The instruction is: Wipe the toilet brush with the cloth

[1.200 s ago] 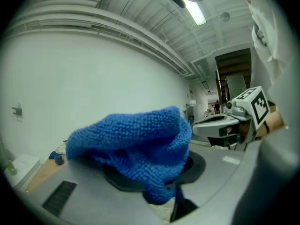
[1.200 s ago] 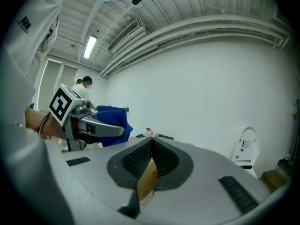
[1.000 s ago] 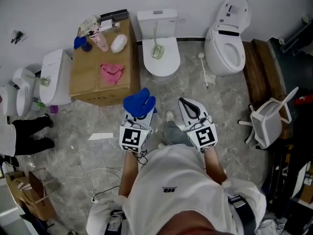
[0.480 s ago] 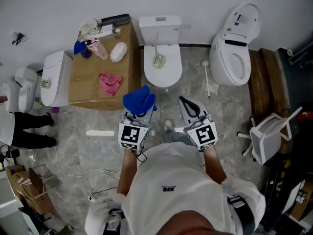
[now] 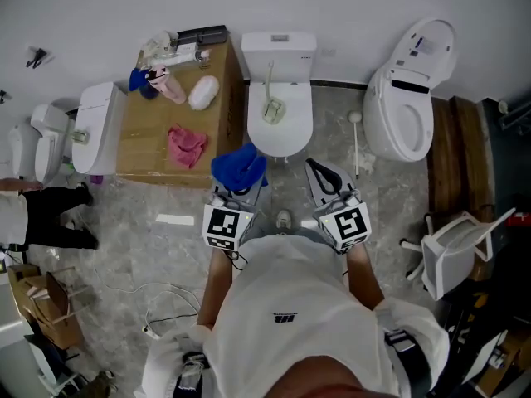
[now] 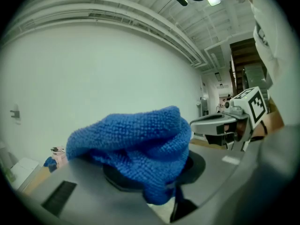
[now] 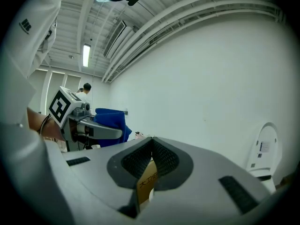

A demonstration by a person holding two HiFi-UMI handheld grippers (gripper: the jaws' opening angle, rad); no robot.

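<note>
- Left tool point(image 5: 236, 191) is pinching a blue cloth point(image 5: 239, 166). In the left gripper view the cloth point(image 6: 136, 139) is bunched up over the jaws and flops down across them, so you barely see the pads.
- Right tool point(image 5: 312, 167) is pressed together. In its own view the tips point(image 7: 151, 139) meet and there's nothing pinched between them.
- Both tools are held side by side in front of the person, close but not touching, over the grey floor point(image 5: 166, 197).
- The toilet brush point(image 5: 271, 110) is lying on the closed lid of the middle toilet point(image 5: 280, 135), with its handle running up toward the tank. It's just ahead of both tools, and neither one is touching it.
- There's another long-handled thing with a round head point(image 5: 356, 139) on the floor between that toilet and the open-lid toilet point(image 5: 411, 106) on the right. Can't really tell what it is.
- To the left of the middle toilet is a brown desk point(image 5: 145, 152) with a pink cloth point(image 5: 187, 143), a white lump point(image 5: 203, 92) and some bottles at the back.
- A white chair point(image 5: 452, 255) sits off to the right.
</note>
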